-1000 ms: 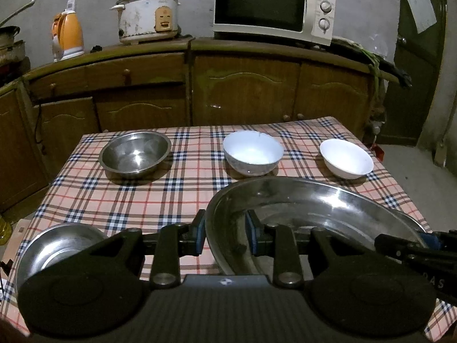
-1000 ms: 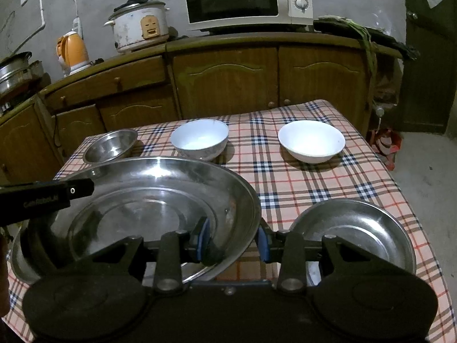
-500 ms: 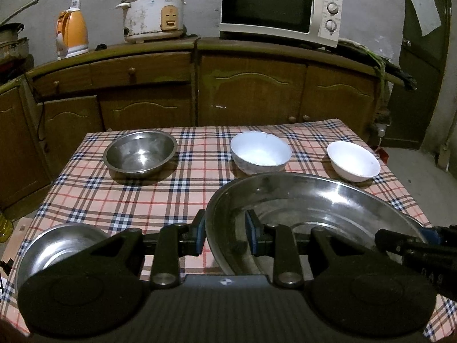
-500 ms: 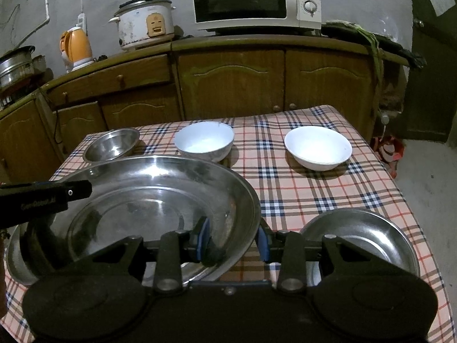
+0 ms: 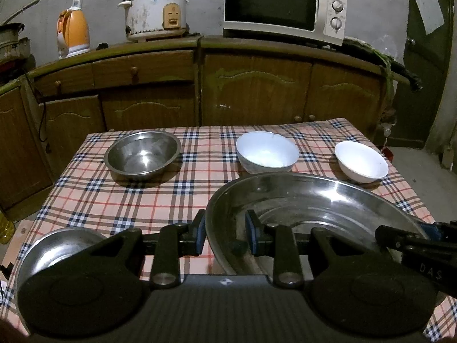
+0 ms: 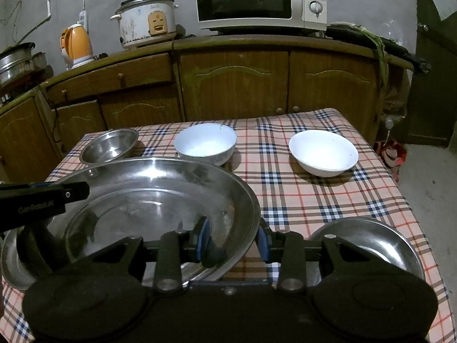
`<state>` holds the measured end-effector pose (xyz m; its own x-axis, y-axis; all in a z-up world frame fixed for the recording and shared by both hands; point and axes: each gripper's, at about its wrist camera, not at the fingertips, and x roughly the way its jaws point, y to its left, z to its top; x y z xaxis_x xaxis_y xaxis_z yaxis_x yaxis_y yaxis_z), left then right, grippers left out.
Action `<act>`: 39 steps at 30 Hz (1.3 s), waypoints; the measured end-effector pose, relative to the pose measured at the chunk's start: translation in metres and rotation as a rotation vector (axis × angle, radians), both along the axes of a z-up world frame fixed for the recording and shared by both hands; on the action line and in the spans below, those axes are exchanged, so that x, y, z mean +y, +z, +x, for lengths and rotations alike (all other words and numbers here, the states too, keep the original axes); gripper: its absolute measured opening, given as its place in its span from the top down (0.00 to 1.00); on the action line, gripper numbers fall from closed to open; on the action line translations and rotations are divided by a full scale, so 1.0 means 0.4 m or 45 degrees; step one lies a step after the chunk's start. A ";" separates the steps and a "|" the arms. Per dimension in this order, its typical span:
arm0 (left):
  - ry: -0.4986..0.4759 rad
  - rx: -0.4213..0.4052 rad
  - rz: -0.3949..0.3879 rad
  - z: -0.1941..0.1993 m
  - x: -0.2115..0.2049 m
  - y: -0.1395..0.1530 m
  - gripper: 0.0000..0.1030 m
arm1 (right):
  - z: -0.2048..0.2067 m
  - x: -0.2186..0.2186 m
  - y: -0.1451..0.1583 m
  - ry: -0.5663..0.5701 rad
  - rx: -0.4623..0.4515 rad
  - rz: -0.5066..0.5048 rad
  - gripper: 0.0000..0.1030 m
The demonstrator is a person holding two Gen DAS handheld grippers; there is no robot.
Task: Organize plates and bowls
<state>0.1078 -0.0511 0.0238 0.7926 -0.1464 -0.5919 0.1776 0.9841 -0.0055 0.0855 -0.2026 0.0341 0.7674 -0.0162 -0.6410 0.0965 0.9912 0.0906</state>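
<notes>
A large steel plate [image 5: 314, 203] [image 6: 148, 200] hangs over the near side of the checked table, gripped at both ends. My left gripper [image 5: 225, 234] is shut on its left rim and shows as a black finger [image 6: 42, 197] in the right wrist view. My right gripper [image 6: 233, 241] is shut on its right rim, and its fingers [image 5: 414, 237] enter the left wrist view. At the far side stand a steel bowl [image 5: 142, 154] [image 6: 110, 145], a deep white bowl [image 5: 267, 153] [image 6: 205, 143] and a shallower white bowl [image 5: 361, 161] [image 6: 322, 153].
A small steel plate [image 5: 60, 245] [image 6: 11, 260] lies at the near left, partly under the large one. Another steel plate [image 6: 368, 240] lies at the near right. Behind the table [image 5: 200, 200] wooden cabinets [image 5: 257, 91] carry a microwave [image 5: 285, 8], a rice cooker [image 5: 155, 14] and an orange kettle [image 5: 72, 33].
Both grippers keep their hold on the large plate. The right wrist view has drifted a little, so the bowls and the near right plate sit slightly lower and further right in it.
</notes>
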 end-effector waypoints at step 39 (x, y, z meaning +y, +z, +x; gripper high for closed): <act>-0.032 0.150 0.086 0.174 -0.045 -0.178 0.72 | 0.196 -0.047 -0.196 -0.044 0.133 -0.031 0.57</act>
